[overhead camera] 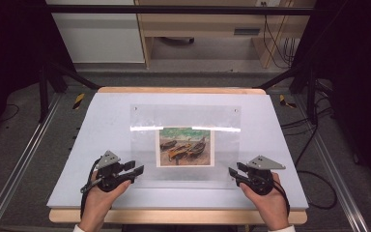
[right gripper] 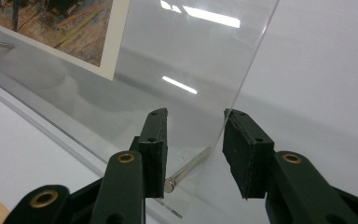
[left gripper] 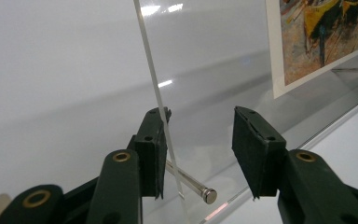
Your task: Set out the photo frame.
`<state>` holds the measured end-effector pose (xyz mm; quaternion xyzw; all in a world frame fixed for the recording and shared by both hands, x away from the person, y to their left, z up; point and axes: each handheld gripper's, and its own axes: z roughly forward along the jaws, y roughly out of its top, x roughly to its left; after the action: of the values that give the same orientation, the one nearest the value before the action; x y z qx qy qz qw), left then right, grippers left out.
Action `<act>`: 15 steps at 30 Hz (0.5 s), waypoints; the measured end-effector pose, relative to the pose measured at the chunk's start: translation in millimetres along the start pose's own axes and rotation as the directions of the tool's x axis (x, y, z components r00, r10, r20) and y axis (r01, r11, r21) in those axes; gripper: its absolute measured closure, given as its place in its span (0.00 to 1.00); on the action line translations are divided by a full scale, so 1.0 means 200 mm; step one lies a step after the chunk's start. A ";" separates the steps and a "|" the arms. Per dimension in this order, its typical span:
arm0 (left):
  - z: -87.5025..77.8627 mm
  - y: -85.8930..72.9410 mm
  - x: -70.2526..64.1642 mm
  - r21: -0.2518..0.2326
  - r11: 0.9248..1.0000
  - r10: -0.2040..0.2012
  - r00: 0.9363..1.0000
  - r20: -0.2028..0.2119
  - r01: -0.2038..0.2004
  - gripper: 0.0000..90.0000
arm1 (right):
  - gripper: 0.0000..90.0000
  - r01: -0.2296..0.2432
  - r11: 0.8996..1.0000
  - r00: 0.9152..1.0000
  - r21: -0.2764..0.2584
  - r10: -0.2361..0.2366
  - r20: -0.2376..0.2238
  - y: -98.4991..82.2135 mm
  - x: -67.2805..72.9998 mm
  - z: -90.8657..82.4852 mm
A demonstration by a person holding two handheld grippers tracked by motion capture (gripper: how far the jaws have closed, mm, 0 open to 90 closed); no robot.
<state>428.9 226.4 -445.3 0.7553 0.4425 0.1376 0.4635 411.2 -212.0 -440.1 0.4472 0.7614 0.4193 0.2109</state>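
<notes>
A clear acrylic sheet [overhead camera: 183,116] lies on the white board with a painting of boats [overhead camera: 185,147] under it. My left gripper [overhead camera: 137,169] is open at the sheet's near left corner. In the left gripper view the sheet's edge [left gripper: 154,88] runs between the jaws of this gripper [left gripper: 200,126], close against the left jaw, above a metal pin [left gripper: 191,182]. My right gripper [overhead camera: 233,173] is open at the near right corner. Seen from this gripper [right gripper: 193,126], the sheet's edge [right gripper: 251,65] passes by the right jaw and a metal pin [right gripper: 189,168] lies between the jaws.
The white board [overhead camera: 101,125] rests on a wooden table [overhead camera: 174,90]. Metal rails [overhead camera: 24,159] run along both sides and cables [overhead camera: 314,145] lie on the floor at the right. A second clear layer [left gripper: 307,135] shows under the sheet's near edge.
</notes>
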 end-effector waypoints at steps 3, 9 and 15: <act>0.00 0.00 0.00 0.002 1.000 0.001 1.000 0.000 -0.001 0.62 | 0.69 0.001 1.000 1.000 0.005 -0.001 0.002 0.00 0.00 0.00; -0.01 -0.01 0.00 0.002 1.000 0.004 1.000 -0.001 -0.004 0.63 | 0.71 0.004 1.000 1.000 0.004 -0.004 0.006 -0.01 0.01 -0.01; -0.01 -0.02 -0.01 0.003 1.000 0.006 1.000 -0.006 -0.006 0.63 | 0.72 -0.001 1.000 1.000 0.001 0.001 0.014 -0.02 0.01 -0.02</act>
<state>424.0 226.6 -446.5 0.7569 0.4416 0.1405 0.4608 405.4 -212.2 -441.6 0.4506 0.7598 0.4161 0.2157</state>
